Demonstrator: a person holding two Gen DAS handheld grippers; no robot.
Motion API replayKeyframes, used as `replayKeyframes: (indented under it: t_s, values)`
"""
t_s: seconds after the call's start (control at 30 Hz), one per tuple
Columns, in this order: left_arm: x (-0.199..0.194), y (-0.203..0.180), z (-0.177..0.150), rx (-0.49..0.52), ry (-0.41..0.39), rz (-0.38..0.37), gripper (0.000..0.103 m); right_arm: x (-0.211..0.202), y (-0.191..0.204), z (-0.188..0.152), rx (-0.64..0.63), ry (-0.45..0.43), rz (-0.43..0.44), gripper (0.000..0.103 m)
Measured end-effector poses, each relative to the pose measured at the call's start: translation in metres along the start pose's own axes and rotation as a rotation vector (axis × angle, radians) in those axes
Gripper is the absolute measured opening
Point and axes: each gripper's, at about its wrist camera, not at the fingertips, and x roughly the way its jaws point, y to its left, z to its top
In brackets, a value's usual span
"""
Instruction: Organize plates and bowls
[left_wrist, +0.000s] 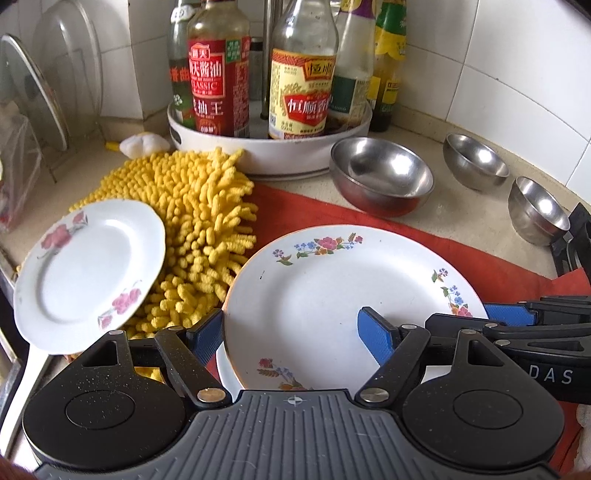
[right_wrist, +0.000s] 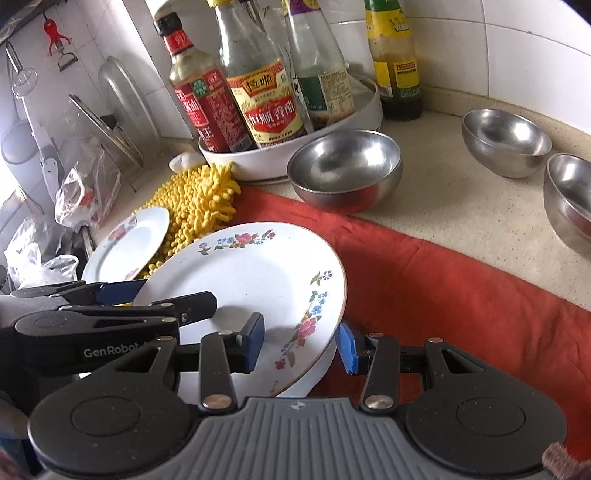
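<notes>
A large white floral plate (left_wrist: 321, 295) (right_wrist: 251, 280) lies on top of another white plate (right_wrist: 314, 380) on the red cloth. My left gripper (left_wrist: 291, 338) is open, with its jaws on either side of the plate's near left rim. My right gripper (right_wrist: 301, 345) is open and straddles the plate's right rim. The right gripper also shows in the left wrist view (left_wrist: 517, 317). A smaller white plate with pink flowers (left_wrist: 88, 273) (right_wrist: 127, 243) rests tilted on the yellow mat. Three steel bowls (left_wrist: 382, 175) (left_wrist: 474, 160) (left_wrist: 537, 210) stand on the counter behind.
A yellow chenille mat (left_wrist: 192, 221) lies at the left. A white round tray (left_wrist: 273, 151) holds several sauce bottles at the back. Glass pot lids (left_wrist: 33, 92) lean in a rack at far left. A red cloth (right_wrist: 443, 288) covers the near counter. Tiled walls stand behind.
</notes>
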Motion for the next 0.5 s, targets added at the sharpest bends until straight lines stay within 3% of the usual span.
replayKeyframes:
  t_s: [0.5]
  values:
    - [0.018, 0.002, -0.003, 0.011, 0.032, 0.01, 0.081, 0.019, 0.009, -0.001, -0.068, 0.036, -0.067, 0.04]
